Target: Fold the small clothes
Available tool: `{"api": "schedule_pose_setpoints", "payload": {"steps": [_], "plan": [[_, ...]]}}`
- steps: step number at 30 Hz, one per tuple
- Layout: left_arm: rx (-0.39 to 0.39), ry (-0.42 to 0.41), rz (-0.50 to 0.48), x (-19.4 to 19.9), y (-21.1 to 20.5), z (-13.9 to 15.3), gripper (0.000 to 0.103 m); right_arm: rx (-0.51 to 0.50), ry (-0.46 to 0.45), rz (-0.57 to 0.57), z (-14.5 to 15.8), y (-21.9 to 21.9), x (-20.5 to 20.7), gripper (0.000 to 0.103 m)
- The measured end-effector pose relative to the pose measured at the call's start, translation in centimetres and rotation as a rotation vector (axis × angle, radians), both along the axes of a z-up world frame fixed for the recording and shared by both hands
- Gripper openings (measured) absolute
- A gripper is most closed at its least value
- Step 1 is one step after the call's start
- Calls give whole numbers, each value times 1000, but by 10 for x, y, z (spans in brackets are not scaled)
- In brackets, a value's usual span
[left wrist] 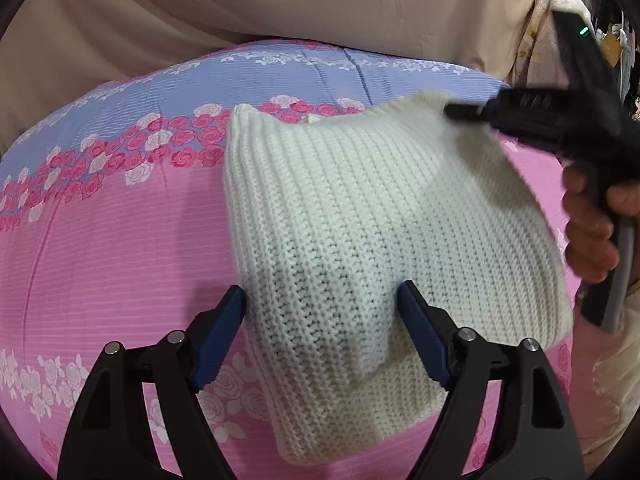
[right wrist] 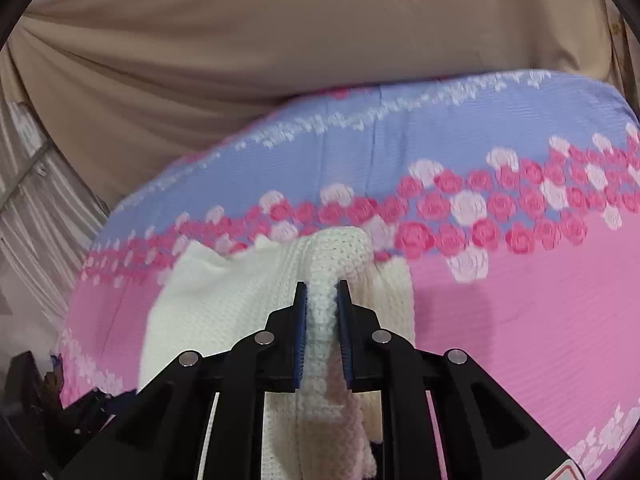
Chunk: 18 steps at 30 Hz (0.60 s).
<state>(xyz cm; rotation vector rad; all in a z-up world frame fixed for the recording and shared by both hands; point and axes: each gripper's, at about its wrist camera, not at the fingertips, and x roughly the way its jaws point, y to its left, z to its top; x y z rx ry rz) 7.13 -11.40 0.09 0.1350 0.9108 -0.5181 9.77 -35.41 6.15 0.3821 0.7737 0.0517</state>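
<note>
Because our right gripper [right wrist: 322, 292] pinched only a narrow rolled edge of the knit [left wrist: 360, 216], we judged that the hold could slip: the yarn was thick and springy, and a sharp pull might have drawn the edge out from between the pads. If that had happened, the lifted part would have dropped back in a heap on the quilt [left wrist: 120, 240] and the fold line would have been lost. We also saw a risk on the other side. Our left gripper [left wrist: 322, 332] stood spread wide, its pads either side of a raised hump of the knit, gripping nothing. Had it closed there, it would likely have bunched the fabric up instead of taking a clean corner, and the fold would have come out crooked. Pulling with the right while the left stayed free might also have dragged the whole piece across the quilt rather than folding it.

The knit lay on the pink part of the quilt, its far edge reaching the band of roses. In the left view it filled the space ahead of the gripper, its near part sitting between the open fingers, with the near corner running under the right-hand one. In the right view a ridge of it ran straight between the closed pads, held up off the quilt, while the rest spread to the left and below.
</note>
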Motion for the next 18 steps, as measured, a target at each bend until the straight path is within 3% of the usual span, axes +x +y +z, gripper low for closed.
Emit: {"api": "schedule_pose_setpoints", "payload": {"steps": [2,4,5,12,14,18], "plan": [[-6,4,3,1,0,-2,77,13,2,-20,-5,-7,2,13],[-10,9,5,4,-1,-5,79,-81,158,-61,-46,-14,18,13],[-14,13,2,5,-2,-6,80,-42,195,-50,-63,-17,20,13],[-11,23,10,6,-4,-8,82,-30,61,-70,-8,-4,-73,24],[-10,21,10,6,-3,-8,82,-48,84,-46,-14,8,-102,26],[-13,21,17,4,-3,-9,82,-48,163,-23,-47,20,-121,44]]}}
